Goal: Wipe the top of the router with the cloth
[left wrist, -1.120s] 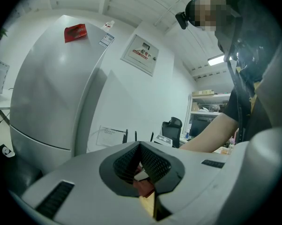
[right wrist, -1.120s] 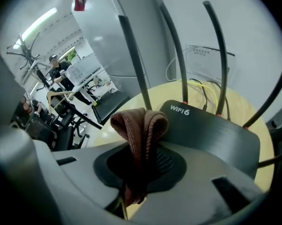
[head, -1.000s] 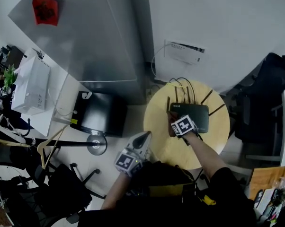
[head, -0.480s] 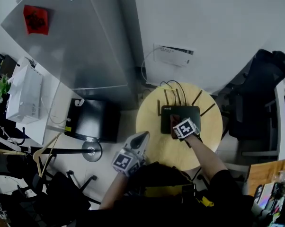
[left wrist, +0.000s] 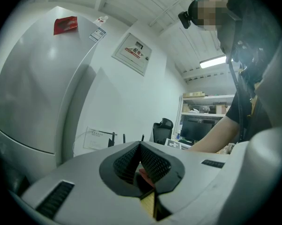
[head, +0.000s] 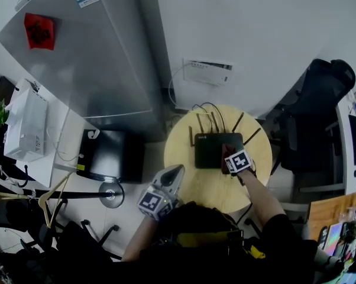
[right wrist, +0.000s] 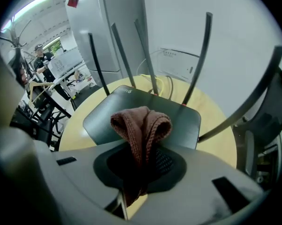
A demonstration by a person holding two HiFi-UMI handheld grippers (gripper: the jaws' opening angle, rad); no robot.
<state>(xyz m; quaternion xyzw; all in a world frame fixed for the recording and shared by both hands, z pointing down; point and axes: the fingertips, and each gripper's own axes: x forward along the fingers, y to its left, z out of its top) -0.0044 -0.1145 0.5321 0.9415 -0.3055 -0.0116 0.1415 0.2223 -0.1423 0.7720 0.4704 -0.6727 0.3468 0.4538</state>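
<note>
Two grippers, one loaded. Right gripper (right wrist: 140, 170): jaws clamped on the cloth (right wrist: 142, 125), which is brown, coarse knit and folded into a doubled loop that bulges out past the jaw tips. The loop sits over the near edge of the router (right wrist: 108, 118); can't tell if it actually presses on the top.

Router is a flat dark slab with a matte top and rounded corners. Five thin dark antennas (right wrist: 199, 55) stand up along its far edge, with yellowish cables (right wrist: 165, 81) behind them. In the head view it lies on a round pale-wood tabletop (head: 207, 188), and the right gripper is over the right part of its top.

Left gripper (head: 177, 171): off the tabletop at its near-left side, well apart from the router. Its own view shows ribbed black jaw pads closed tip to tip, nothing clamped between them.
</note>
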